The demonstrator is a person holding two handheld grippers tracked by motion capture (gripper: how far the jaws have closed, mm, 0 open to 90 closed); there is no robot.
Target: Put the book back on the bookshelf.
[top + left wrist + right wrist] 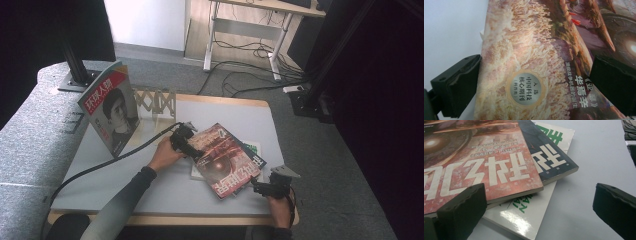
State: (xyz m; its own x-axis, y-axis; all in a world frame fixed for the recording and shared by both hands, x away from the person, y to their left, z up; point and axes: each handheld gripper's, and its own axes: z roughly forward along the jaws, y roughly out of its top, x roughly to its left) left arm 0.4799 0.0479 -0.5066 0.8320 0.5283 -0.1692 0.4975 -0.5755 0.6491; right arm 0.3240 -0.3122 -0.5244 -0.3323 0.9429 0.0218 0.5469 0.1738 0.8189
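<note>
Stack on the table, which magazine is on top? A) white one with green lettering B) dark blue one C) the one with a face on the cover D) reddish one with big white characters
D: the reddish magazine lies over the dark blue magazine, which lies over the white one; the face-cover magazine stands apart by the rack.

A portrait magazine [111,111] with a red masthead stands upright near the far left corner of the table [170,190], leaning against a wooden accordion rack [157,104]. Grey carpet [320,150] surrounds the table. Beyond it, a white-legged desk [240,30] stands over a tangle of black cables [250,70]. A grey padded surface [30,140] runs along the left.
</note>
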